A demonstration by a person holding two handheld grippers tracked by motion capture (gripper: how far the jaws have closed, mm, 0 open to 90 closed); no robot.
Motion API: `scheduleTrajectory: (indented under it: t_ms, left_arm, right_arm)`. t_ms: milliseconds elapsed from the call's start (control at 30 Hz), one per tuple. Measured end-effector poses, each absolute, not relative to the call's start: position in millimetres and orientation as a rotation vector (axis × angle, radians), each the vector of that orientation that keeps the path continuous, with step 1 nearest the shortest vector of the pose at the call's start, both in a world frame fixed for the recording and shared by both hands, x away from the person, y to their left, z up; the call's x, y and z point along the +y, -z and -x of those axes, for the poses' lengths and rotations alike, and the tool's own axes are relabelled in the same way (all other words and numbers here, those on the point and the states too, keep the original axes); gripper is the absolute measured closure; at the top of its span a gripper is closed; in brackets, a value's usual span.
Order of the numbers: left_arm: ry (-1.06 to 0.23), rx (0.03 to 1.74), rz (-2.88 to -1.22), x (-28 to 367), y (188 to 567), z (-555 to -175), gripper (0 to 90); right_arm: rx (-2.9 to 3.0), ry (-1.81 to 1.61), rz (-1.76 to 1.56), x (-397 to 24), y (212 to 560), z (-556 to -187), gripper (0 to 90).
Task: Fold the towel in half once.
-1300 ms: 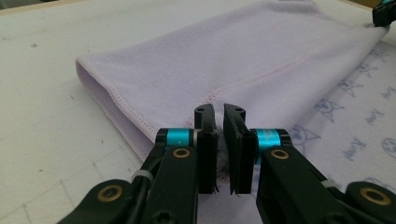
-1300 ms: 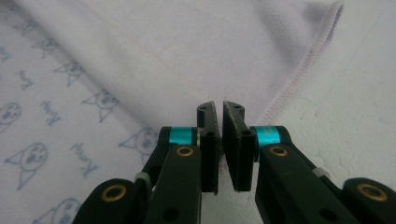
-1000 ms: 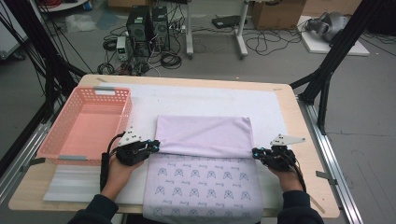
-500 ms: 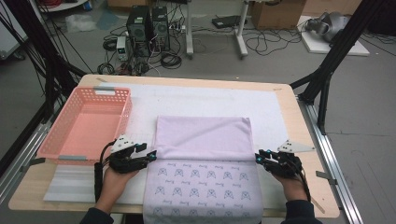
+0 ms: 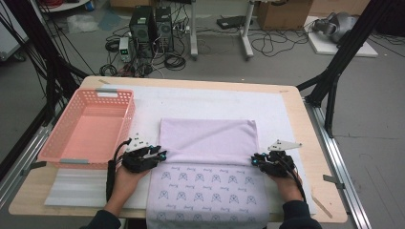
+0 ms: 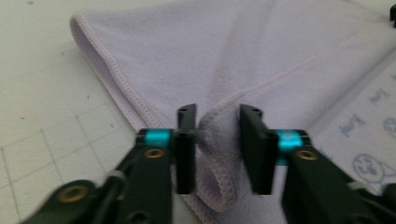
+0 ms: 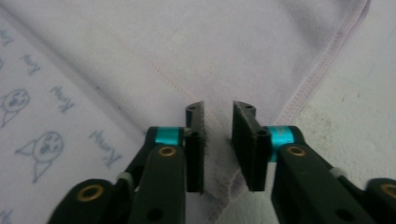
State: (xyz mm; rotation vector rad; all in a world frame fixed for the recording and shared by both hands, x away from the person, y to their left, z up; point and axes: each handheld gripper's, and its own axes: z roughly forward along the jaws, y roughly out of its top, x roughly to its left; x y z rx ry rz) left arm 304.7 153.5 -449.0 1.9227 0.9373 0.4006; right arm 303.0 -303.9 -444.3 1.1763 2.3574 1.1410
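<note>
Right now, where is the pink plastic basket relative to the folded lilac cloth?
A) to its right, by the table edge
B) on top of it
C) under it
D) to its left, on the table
D: in the high view the pink plastic basket stands left of the folded lilac cloth, apart from it.

Left tongs (image 5: 161, 154), right tongs (image 5: 254, 161) just closing, level.

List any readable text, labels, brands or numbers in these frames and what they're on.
Lilac towel: a small word is printed beside each cat-face drawing on its patterned side, too blurred to read in the right gripper view and the left gripper view, too small in the high view.
Pink basket: no text visible.
Computer towers on the floor: no readable label.
</note>
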Motion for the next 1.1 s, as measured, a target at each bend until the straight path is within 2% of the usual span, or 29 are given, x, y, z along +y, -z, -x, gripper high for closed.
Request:
scheduleTrajectory:
  t_ms: [33, 167, 500, 1100]
  left_arm:
    - [-0.407, 0.92, -1.934, 152.4, 448.8, -303.7, 83.0]
    - [-0.42, 0.905, -1.921, 152.7, 445.2, -296.9, 84.8]
    - [-0.393, 0.857, -1.888, 168.2, 433.8, -264.3, 84.7]
    - [-0.284, 0.812, -2.004, 174.3, 438.5, -222.7, 83.6]
  right_arm:
    - [2.362, -1.143, -1.167, -304.3, 444.1, -302.1, 84.7]
    - [2.378, -1.17, -1.139, -306.3, 439.7, -295.0, 86.0]
    - [2.423, -1.283, -1.029, -315.2, 425.5, -268.2, 86.0]
    - [2.578, -1.219, -0.894, -320.5, 427.8, -221.2, 86.0]
